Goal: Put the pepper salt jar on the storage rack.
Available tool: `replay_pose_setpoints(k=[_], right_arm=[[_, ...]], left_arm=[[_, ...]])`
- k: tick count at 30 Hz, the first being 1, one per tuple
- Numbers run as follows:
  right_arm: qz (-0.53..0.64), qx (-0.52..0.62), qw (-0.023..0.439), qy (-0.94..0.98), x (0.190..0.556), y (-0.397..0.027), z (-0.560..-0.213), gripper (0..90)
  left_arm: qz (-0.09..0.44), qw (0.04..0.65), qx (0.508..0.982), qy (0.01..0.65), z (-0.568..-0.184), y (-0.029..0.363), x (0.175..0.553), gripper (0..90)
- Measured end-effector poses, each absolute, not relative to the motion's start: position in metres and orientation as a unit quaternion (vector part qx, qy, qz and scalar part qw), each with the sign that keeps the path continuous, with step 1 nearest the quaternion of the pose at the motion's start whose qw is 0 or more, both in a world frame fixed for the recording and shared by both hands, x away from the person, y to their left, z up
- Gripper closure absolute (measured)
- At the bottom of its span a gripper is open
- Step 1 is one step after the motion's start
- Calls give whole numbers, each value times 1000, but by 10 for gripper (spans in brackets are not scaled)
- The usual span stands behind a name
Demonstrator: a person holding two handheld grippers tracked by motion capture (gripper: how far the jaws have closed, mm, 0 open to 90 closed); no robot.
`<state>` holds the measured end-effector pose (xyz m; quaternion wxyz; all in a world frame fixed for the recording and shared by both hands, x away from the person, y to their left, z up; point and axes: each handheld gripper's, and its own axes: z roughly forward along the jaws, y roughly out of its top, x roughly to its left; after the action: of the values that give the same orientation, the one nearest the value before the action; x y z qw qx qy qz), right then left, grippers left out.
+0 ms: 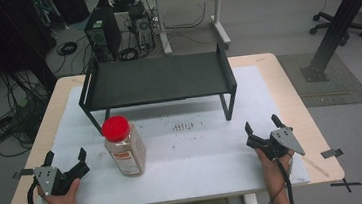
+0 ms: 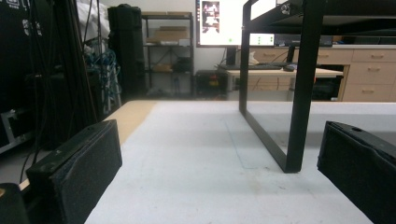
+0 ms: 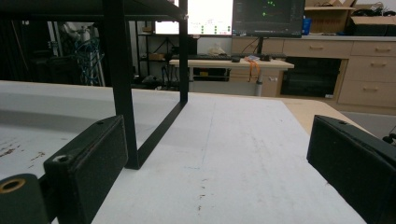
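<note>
Red-lidded jar [image 1: 124, 147], black shelf rack [image 1: 156, 79], white table mat [image 1: 199, 150]

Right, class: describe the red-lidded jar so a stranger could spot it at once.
Start at the black metal shelf standing on the white table. Just in front of its left leg stands the jar, upright. It is clear plastic with brownish contents, an orange label and the table's one bright red lid.

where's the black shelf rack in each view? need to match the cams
High view: black shelf rack stands at the back middle of the table, behind the red-lidded jar.
Left gripper view: its end frame rises right of centre, top deck at the upper right.
Right gripper view: its other end frame rises left of centre.
Shared landmark: the white mat that the rack stands on.
</note>
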<state>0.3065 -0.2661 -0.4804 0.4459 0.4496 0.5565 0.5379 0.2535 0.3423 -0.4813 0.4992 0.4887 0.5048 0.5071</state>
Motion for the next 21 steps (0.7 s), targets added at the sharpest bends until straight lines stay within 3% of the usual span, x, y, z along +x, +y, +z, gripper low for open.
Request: replay_pose_setpoints(k=[21], right_arm=[[542, 448, 444, 555, 306, -267, -480, 55]], left_arm=[[499, 507, 477, 515, -469, 350, 249, 2]])
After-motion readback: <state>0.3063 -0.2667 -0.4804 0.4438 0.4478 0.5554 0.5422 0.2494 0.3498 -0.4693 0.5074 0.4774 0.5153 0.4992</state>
